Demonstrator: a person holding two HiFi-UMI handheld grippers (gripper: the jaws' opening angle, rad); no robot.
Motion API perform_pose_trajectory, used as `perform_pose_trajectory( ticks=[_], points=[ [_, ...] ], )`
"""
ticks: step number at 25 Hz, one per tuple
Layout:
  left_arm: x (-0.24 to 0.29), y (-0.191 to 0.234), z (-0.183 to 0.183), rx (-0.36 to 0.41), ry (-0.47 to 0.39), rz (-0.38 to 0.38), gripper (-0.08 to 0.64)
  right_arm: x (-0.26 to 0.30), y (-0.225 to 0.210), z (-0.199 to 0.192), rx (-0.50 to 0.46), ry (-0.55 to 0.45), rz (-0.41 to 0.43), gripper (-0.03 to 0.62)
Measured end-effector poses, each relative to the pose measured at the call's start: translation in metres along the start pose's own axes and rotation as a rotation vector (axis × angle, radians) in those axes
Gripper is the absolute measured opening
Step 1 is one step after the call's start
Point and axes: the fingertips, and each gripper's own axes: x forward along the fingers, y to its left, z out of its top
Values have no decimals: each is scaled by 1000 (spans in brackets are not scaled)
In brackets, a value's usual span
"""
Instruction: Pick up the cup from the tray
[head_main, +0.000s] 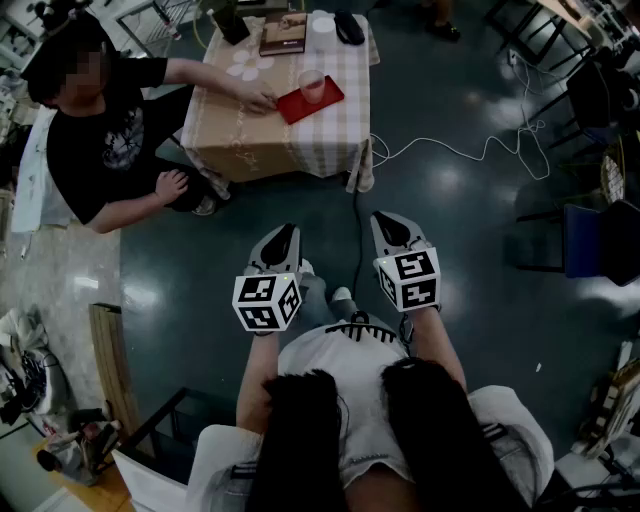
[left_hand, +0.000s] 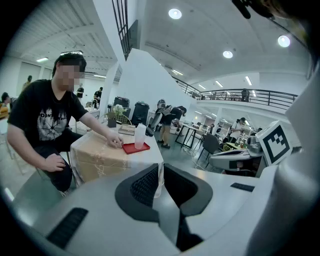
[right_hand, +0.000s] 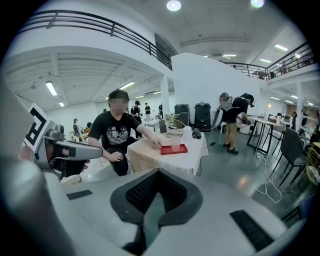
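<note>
A translucent cup (head_main: 312, 86) stands upright on a red tray (head_main: 322, 103) on a cloth-covered table (head_main: 250, 140) far ahead of me. A seated person in a black shirt rests a hand (head_main: 262, 100) at the tray's left edge. My left gripper (head_main: 283, 240) and right gripper (head_main: 392, 228) hang side by side over the dark floor, well short of the table, both shut and empty. In the left gripper view the cup (left_hand: 140, 136) and tray (left_hand: 136, 147) lie beyond the left gripper (left_hand: 163, 165). The right gripper view shows the cup (right_hand: 175, 143) on the tray (right_hand: 173, 149) past the right gripper (right_hand: 159, 170).
A book (head_main: 283, 33), a white container (head_main: 322, 25) and a black object (head_main: 349, 27) sit at the table's far end. A white cable (head_main: 450, 150) snakes over the floor to the right. Chairs (head_main: 590, 240) stand at the right, a wooden plank (head_main: 110, 360) at the left.
</note>
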Motion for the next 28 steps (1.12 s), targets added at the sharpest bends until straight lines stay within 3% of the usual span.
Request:
perform_pose_trajectory(
  ticks=[3, 7, 18, 22, 28],
  points=[
    [3, 5, 3, -12, -7, 5, 35, 6, -2, 12, -1, -23, -4, 8],
    [13, 19, 6, -27, -12, 8, 35, 21, -6, 21, 65, -47, 3, 9],
    [61, 71, 50, -33, -28, 1, 35, 83, -10, 63, 50, -43, 23, 14],
    [77, 94, 71, -28, -32, 0, 35, 111, 0, 84, 25, -36, 56, 92],
    [90, 117, 96, -23, -42, -7, 35, 137, 5, 106, 16, -31, 55, 123]
  ],
)
